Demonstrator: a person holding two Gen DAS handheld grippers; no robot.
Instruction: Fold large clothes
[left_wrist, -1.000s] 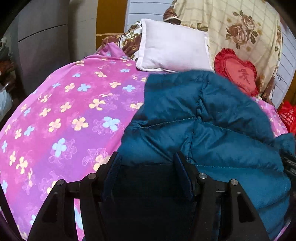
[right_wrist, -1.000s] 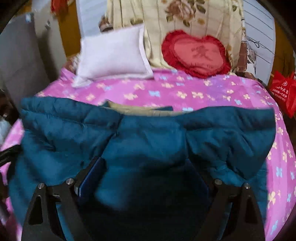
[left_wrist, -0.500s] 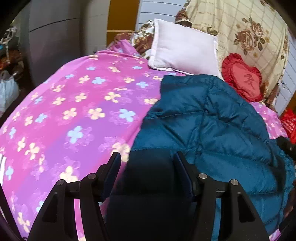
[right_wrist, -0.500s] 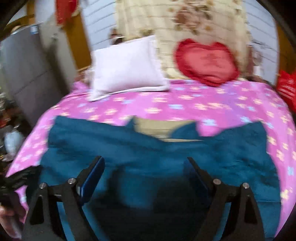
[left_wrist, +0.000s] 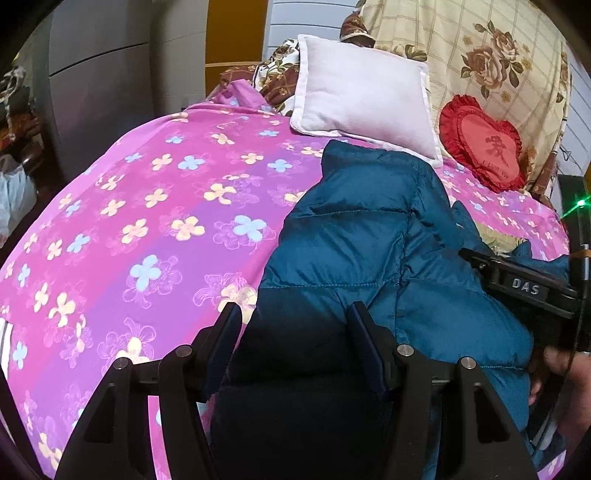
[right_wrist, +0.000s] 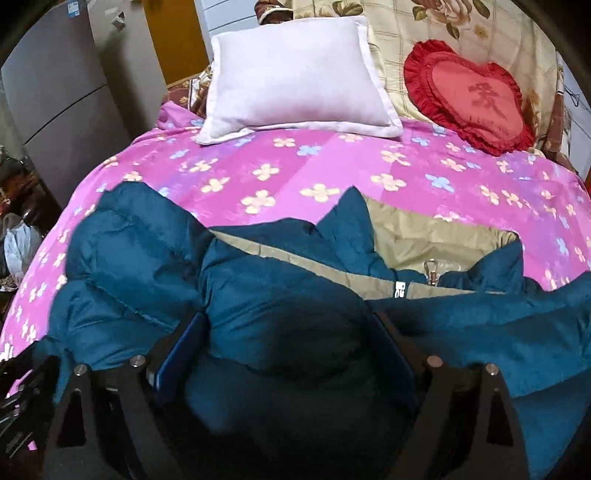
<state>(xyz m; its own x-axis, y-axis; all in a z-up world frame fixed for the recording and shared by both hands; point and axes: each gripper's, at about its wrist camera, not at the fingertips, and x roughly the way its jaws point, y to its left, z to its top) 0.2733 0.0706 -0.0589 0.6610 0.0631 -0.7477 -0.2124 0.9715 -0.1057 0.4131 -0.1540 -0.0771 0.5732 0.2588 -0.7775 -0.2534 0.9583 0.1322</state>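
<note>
A teal puffer jacket (left_wrist: 362, 236) with a tan lining (right_wrist: 424, 236) lies on a bed with a pink flowered sheet (left_wrist: 147, 221). My left gripper (left_wrist: 295, 332) has jacket fabric bunched between its fingers near the jacket's left edge. My right gripper (right_wrist: 288, 343) has a thick fold of the jacket (right_wrist: 280, 295) between its wide-set fingers, below the collar. The right gripper body (left_wrist: 524, 288) shows at the right of the left wrist view. The left gripper (right_wrist: 22, 398) shows at the lower left of the right wrist view.
A white pillow (right_wrist: 291, 74) and a red heart cushion (right_wrist: 469, 96) lean at the head of the bed against a floral blanket (left_wrist: 480, 55). A grey cabinet (right_wrist: 66, 103) stands left of the bed. Bags (left_wrist: 14, 195) lie on the floor at left.
The jacket has come down from a raised hold and now lies lower on the bed, with the collar and tan lining exposed. Both grippers moved back toward the near edge.
</note>
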